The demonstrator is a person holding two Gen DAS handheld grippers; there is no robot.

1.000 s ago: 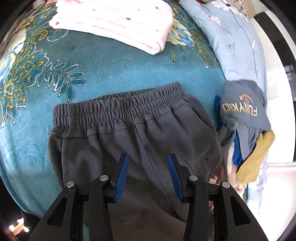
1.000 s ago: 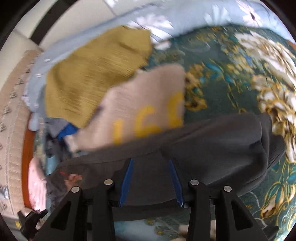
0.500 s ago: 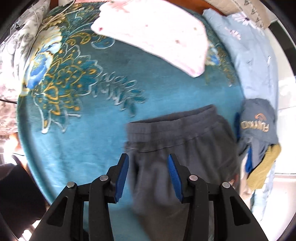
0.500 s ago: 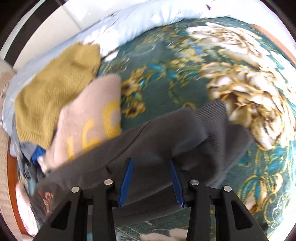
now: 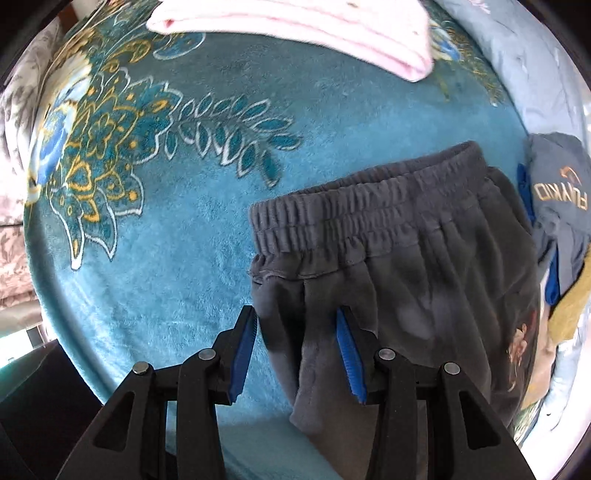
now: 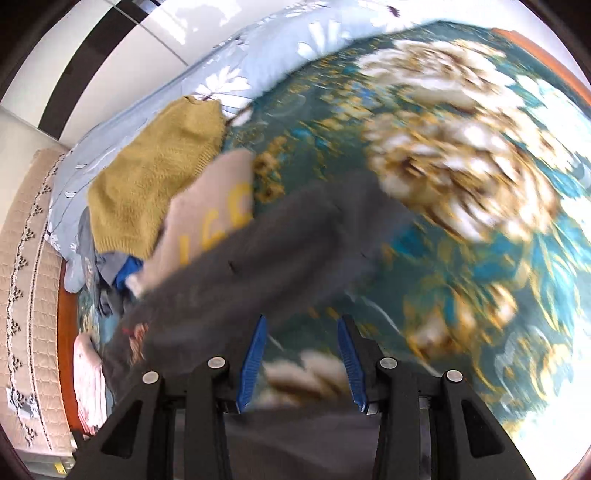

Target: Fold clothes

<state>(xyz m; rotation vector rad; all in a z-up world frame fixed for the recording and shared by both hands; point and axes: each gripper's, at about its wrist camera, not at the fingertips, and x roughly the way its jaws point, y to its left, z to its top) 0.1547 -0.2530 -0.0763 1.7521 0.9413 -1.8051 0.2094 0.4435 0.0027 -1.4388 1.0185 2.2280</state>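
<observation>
Dark grey pants (image 5: 399, 273) with a gathered elastic waistband lie flat on the teal floral blanket (image 5: 177, 236). My left gripper (image 5: 297, 350) hovers open over their left edge, and the side seam lies between the blue pads (image 5: 245, 350). In the blurred right wrist view the same pants (image 6: 266, 266) stretch from lower left to centre. My right gripper (image 6: 301, 350) is open just right of the fabric, with only blanket (image 6: 480, 258) between its fingers.
A folded pink garment (image 5: 295, 29) lies at the far side of the blanket. An unfolded pile sits beyond the pants: a blue-grey lettered top (image 5: 557, 184), a mustard knit (image 6: 155, 192) and a beige top with yellow numbers (image 6: 214, 221). A light blue floral quilt (image 6: 258, 62) borders the blanket.
The left gripper has moved to the pants' left edge. The right gripper has shifted right off the grey fabric, which now lies to its left.
</observation>
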